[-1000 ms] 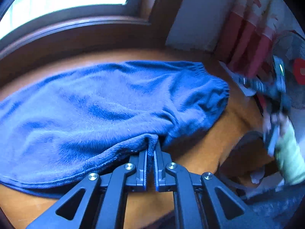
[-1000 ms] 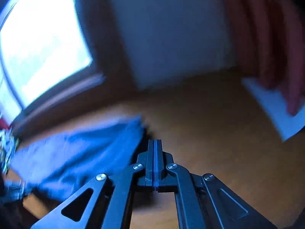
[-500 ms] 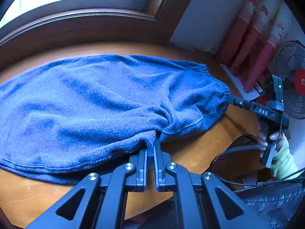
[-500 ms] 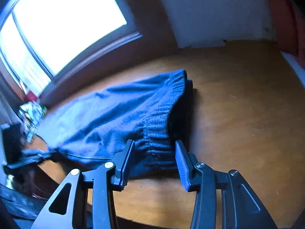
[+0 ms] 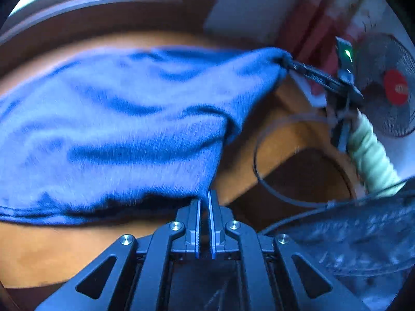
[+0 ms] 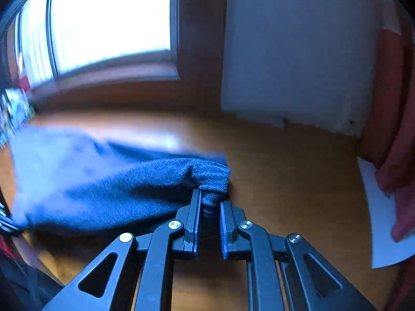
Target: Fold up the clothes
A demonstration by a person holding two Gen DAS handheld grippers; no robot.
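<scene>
— What's changed?
— My right gripper [image 6: 210, 200], open half a second ago, is now pinching the blue garment's [image 5: 124, 134] waistband.
— And your left?
— My left gripper [image 5: 203, 202] is clamping its near edge, lifting it above the desk [image 5: 52, 254].

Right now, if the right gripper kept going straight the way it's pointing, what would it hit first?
The right gripper is shut on the blue fleece garment, so that bunched fabric already lies ahead. Beyond it is bare wooden tabletop, then probably the pale wall; depth is unclear.
</scene>
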